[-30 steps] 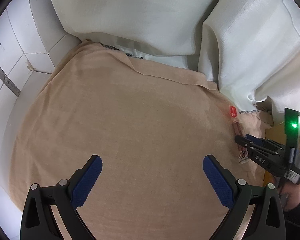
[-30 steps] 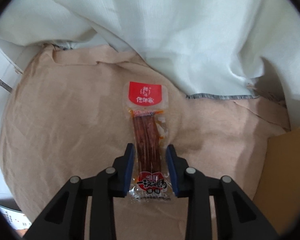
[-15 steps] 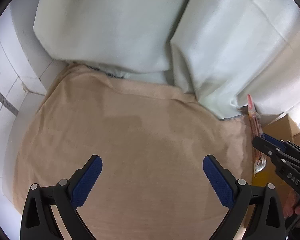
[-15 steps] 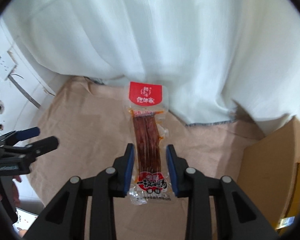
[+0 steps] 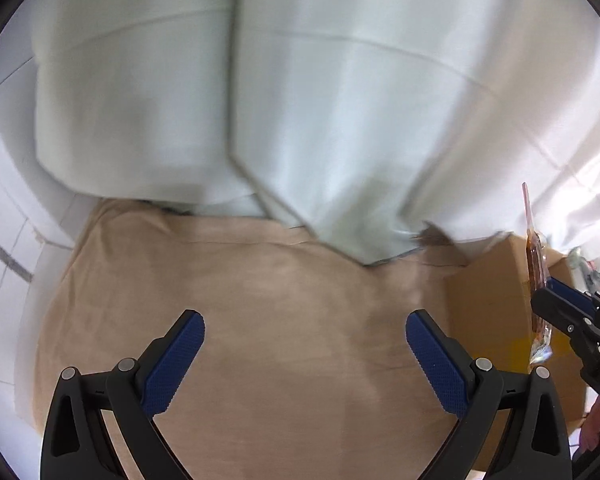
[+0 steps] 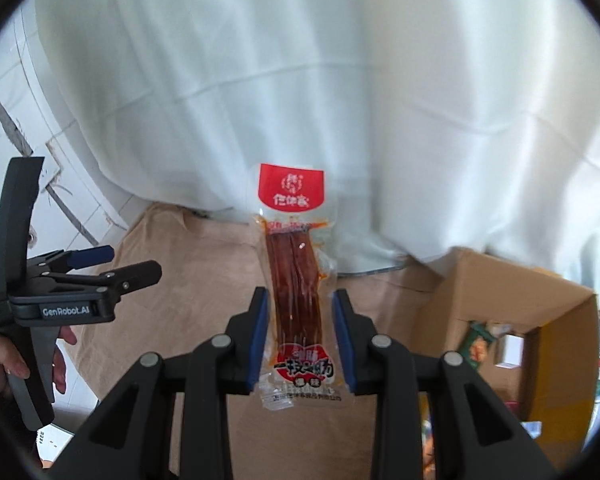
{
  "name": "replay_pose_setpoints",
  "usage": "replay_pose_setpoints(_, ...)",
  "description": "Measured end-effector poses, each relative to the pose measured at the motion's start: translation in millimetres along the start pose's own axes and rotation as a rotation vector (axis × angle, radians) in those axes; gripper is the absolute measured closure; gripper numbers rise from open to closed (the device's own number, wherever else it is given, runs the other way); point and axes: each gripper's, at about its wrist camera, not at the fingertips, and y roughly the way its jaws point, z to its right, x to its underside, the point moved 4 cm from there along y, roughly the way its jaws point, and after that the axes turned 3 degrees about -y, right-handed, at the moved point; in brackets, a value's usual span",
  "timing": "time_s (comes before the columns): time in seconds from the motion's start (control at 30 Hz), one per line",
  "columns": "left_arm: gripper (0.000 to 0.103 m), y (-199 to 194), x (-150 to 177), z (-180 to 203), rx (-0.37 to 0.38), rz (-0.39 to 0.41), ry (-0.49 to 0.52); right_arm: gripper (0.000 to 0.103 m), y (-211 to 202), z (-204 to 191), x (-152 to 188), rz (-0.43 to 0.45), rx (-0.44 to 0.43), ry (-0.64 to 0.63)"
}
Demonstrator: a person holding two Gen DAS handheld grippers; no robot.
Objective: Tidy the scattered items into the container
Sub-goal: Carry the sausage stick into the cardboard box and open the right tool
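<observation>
- Right tongs (image 6: 300, 336) are clamped on the snack packet (image 6: 296, 280), lifted off the tan cloth (image 5: 280, 300).
- Cardboard box (image 6: 512, 320) sits right of them.
- Left tongs (image 5: 304, 352) gape wide, holding nothing.

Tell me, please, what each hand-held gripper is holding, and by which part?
The right hand-held gripper grips the snack packet near its lower end. The left hand-held gripper is open and holds nothing.

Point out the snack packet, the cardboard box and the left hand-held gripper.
snack packet (image 6: 296, 280): right wrist view, on the dark strips.
cardboard box (image 6: 496, 280): right wrist view, on its far wall.
left hand-held gripper (image 5: 304, 364): left wrist view, midway between fingertips.
</observation>
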Motion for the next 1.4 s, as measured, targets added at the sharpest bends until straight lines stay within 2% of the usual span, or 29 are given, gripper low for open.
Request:
replay_pose_setpoints(0.2, 0.002, -8.4, -3.5, 43.6, 0.037, 0.01, 0.067, 0.067, -40.3, 29.4, 12.9, 0.043, 0.038, 0.029)
replay_pose_setpoints(0.5, 0.002, -5.7, 7.4, 117.9, 0.097, -0.022, 0.205, 0.067, -82.7, 74.4, 45.2, 0.066, 0.104, 0.11)
replay_pose_setpoints(0.9, 0.002, -7.5, 38.7, 200.6, 0.174, -0.077, 0.375, 0.067, -108.2, 124.8, 103.2, 0.017, 0.179, 0.234)
replay_pose_setpoints(1.2, 0.002, -5.9, 62.0, 243.3, 0.226, -0.113, 0.468, 0.067, -115.3, 146.0, 136.1, -0.041, 0.213, 0.299)
replay_pose_setpoints(1.27, 0.002, -6.1, 66.5, 247.6, 0.234, -0.12, 0.485, 0.065, -115.3, 148.5, 140.9, -0.054, 0.216, 0.303)
replay_pose_setpoints(1.4, 0.002, -4.6, 71.8, 252.0, 0.242, -0.133, 0.505, 0.055, -112.8, 152.5, 147.7, -0.079, 0.239, 0.309)
